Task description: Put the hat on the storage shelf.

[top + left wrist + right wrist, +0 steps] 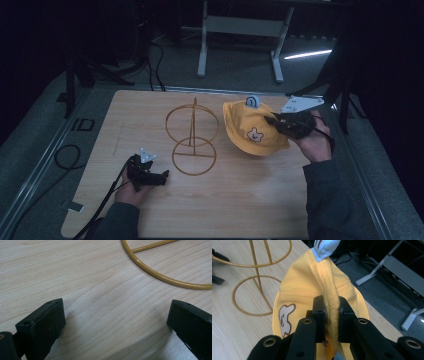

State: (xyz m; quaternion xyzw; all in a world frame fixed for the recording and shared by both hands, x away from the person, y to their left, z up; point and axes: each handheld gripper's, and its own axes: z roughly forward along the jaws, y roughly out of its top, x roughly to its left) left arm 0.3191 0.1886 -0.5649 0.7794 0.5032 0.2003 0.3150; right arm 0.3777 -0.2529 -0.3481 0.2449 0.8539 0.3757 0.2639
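Right hand-held gripper pinches soft yellow fabric hat; left hand-held gripper gapes beside wire stand.

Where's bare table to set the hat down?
Bare wood: the wide near strip of the table between both forearms, and the far-left corner beyond the left tongs. Crowded: the middle, taken by the gold wire stand, and right of it, where the right tongs pinch the yellow hat.
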